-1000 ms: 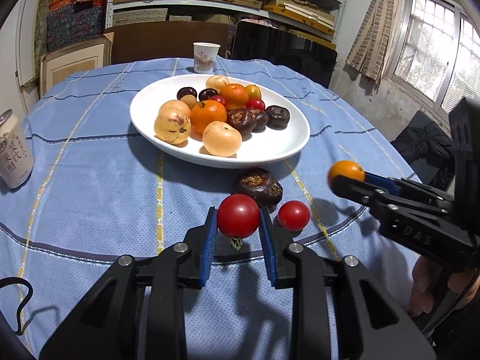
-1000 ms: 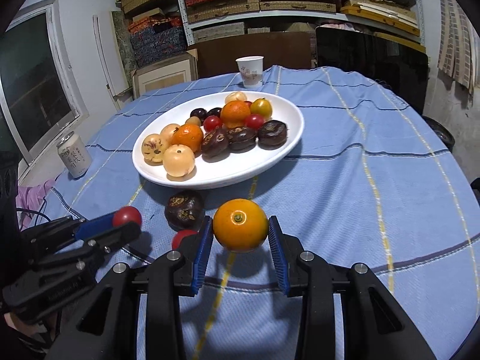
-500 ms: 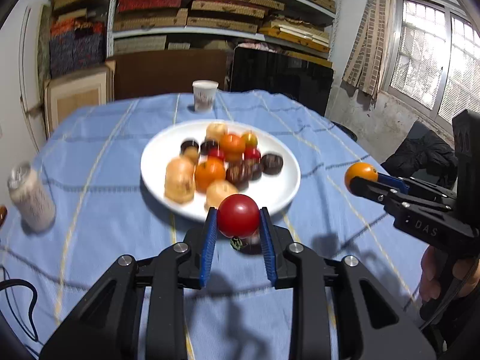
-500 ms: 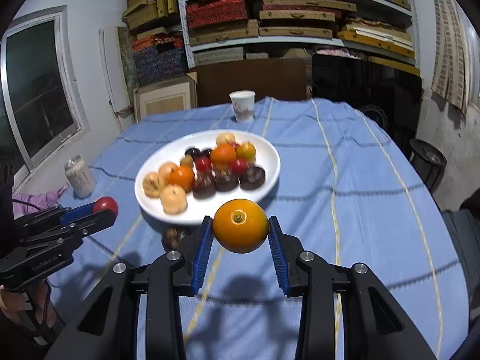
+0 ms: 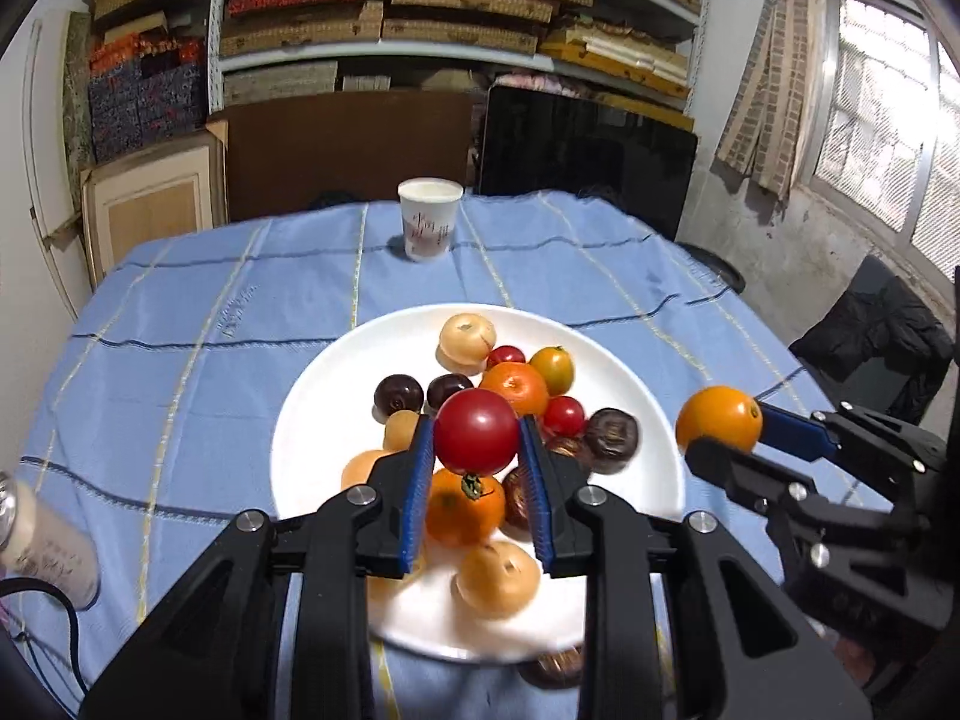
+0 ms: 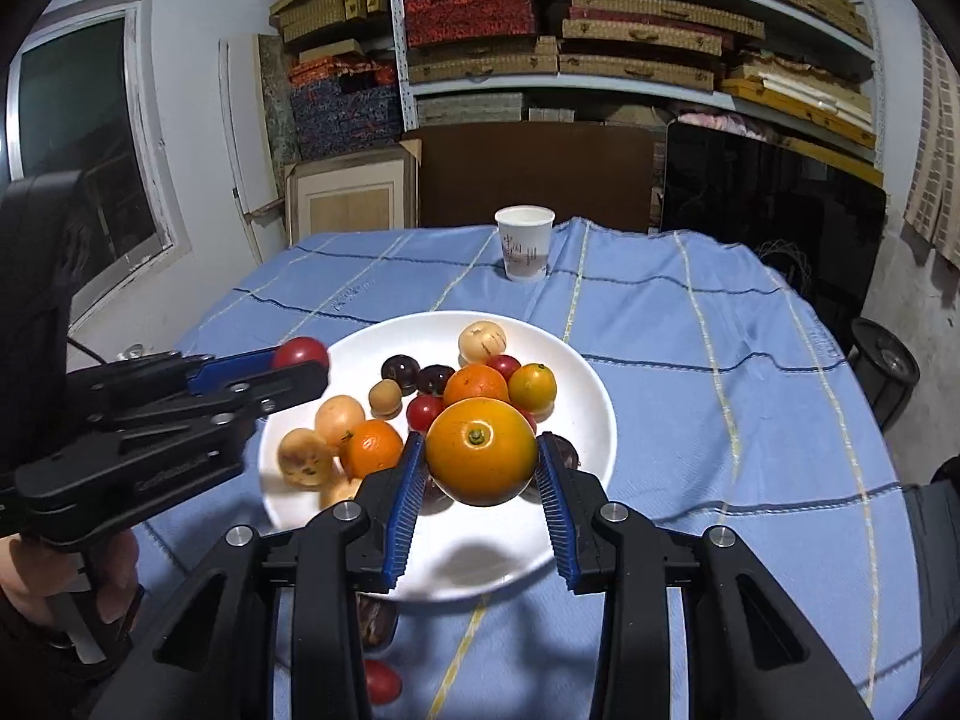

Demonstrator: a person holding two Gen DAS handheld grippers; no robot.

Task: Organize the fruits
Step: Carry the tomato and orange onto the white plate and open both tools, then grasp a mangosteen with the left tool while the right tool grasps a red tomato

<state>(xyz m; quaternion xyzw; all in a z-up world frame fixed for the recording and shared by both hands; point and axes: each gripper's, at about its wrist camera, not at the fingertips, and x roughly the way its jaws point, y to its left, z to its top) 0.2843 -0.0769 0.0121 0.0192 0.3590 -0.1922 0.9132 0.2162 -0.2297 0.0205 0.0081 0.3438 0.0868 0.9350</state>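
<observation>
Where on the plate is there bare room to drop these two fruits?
The white plate is bare along its near rim, in front of the pile, and along its right edge beside the dark fruit. Its centre and left are crowded with fruit. The left gripper holds the red tomato over the pile; the right gripper holds the orange.

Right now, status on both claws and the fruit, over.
Left claw shut on red tomato. Right claw shut on orange. Both over white plate, fruit crowded beneath. Dark fruit and small tomato on cloth.
</observation>
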